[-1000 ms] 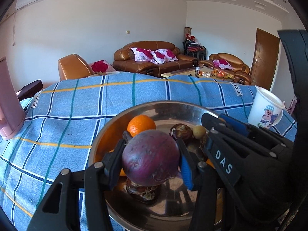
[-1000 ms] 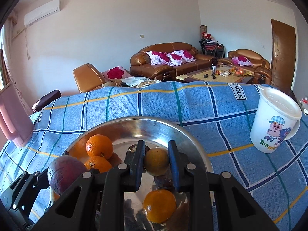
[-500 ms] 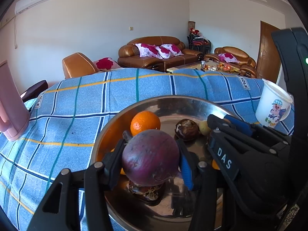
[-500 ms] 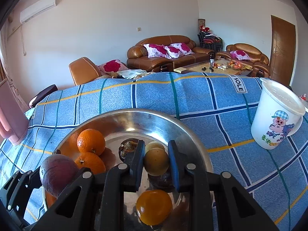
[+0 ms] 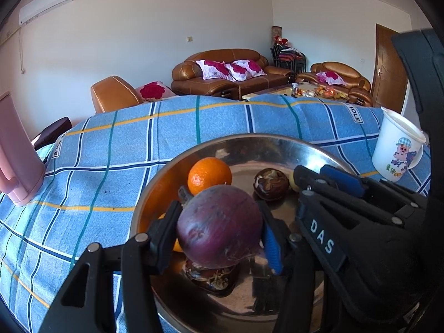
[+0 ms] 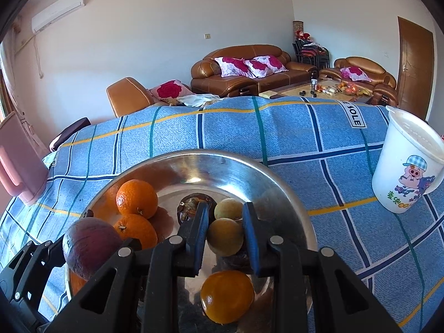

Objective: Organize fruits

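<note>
A round steel plate sits on the blue checked cloth. My left gripper is shut on a dark purple round fruit and holds it above the plate's near side; the fruit also shows in the right wrist view. My right gripper is shut on a small yellow-green fruit just above the plate. On the plate lie oranges, dark brown fruits and another yellow-green fruit.
A white cartoon cup stands on the cloth to the right of the plate. A pink jug stands at the left. Sofas and a coffee table lie beyond the table's far edge.
Both grippers have dipped slightly toward the plate, each still holding its fruit. A second yellow-green fruit now shows behind the right gripper's fruit.
</note>
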`<state>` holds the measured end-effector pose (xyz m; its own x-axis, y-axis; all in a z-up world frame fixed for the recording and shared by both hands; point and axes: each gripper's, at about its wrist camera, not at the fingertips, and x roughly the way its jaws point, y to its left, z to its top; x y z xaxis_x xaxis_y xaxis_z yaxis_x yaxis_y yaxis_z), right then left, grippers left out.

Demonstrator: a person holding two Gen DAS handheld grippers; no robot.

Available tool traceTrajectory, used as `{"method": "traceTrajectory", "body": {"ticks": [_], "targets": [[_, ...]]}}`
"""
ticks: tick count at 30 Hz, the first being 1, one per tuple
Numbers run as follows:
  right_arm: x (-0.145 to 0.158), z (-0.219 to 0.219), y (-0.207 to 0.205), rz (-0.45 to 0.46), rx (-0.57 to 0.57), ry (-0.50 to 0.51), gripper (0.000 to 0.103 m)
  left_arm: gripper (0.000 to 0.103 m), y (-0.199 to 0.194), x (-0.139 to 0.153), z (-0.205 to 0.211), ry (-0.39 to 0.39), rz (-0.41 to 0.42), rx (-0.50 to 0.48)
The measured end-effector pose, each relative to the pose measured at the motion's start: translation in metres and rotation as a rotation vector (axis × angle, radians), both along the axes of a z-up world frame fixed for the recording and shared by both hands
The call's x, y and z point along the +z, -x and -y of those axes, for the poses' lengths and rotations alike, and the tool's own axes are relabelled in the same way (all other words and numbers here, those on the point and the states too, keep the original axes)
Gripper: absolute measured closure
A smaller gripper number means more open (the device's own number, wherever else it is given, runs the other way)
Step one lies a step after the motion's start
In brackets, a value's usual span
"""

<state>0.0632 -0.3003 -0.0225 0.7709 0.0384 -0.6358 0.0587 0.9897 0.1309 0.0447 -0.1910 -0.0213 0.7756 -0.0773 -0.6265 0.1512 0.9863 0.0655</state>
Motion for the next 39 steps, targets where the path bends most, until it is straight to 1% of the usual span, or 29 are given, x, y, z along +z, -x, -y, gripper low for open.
{"method": "traceTrajectory", "body": {"ticks": [1,2,3,4,5,6,7,8,12,14,18,20,23,27,29,31,39], "targets": [[0.001,-0.001,0.001,0.007,0.001,0.005,0.068,0.039,-0.001,0.000,0.000,-0.003,-0.001,0.008],[0.002,-0.003,0.003,0.015,0.000,0.013,0.059,0.030,-0.001,0.000,-0.001,-0.006,0.000,0.016],[0.003,-0.004,0.004,0.025,-0.001,0.025,0.054,0.020,-0.001,0.000,-0.001,-0.005,0.001,0.020],[0.005,-0.007,0.007,0.039,0.001,0.038,0.042,0.015,0.000,0.000,-0.002,0.001,0.004,0.018],[0.007,-0.008,0.010,0.056,0.004,0.049,0.031,0.007,0.001,0.000,-0.002,0.007,0.007,0.013],[0.010,-0.010,0.013,0.076,0.004,0.062,0.027,0.004,0.003,0.001,-0.003,0.010,0.015,0.013],[0.012,-0.011,0.016,0.094,0.003,0.073,0.022,0.004,0.005,0.002,-0.003,0.011,0.027,0.016],[0.014,-0.012,0.019,0.110,0.000,0.083,0.021,0.003,0.007,0.004,-0.004,0.012,0.039,0.017],[0.019,-0.012,0.025,0.147,-0.034,0.110,0.019,0.002,0.013,0.009,-0.005,0.017,0.070,0.021],[0.022,-0.009,0.029,0.167,-0.059,0.111,0.018,0.002,0.019,0.013,-0.006,0.015,0.108,0.026],[0.029,-0.008,0.040,0.223,-0.103,0.121,0.015,0.000,0.032,0.023,-0.005,-0.060,0.237,0.078],[0.032,-0.007,0.046,0.254,-0.128,0.132,0.013,0.000,0.034,0.026,-0.009,-0.087,0.272,0.122],[0.033,-0.004,0.051,0.271,-0.157,0.132,0.011,0.000,0.031,0.028,-0.023,-0.084,0.276,0.198],[0.030,0.003,0.054,0.256,-0.185,0.111,0.011,0.000,0.027,0.027,-0.041,-0.051,0.246,0.249],[0.029,0.004,0.057,0.258,-0.198,0.107,0.011,0.000,0.029,0.027,-0.047,-0.037,0.247,0.254],[0.028,0.005,0.062,0.259,-0.211,0.123,0.011,0.000,0.035,0.027,-0.049,-0.021,0.267,0.253],[0.031,-0.007,0.084,0.283,-0.209,0.177,0.011,0.000,0.056,0.029,-0.054,-0.016,0.308,0.223]]}}
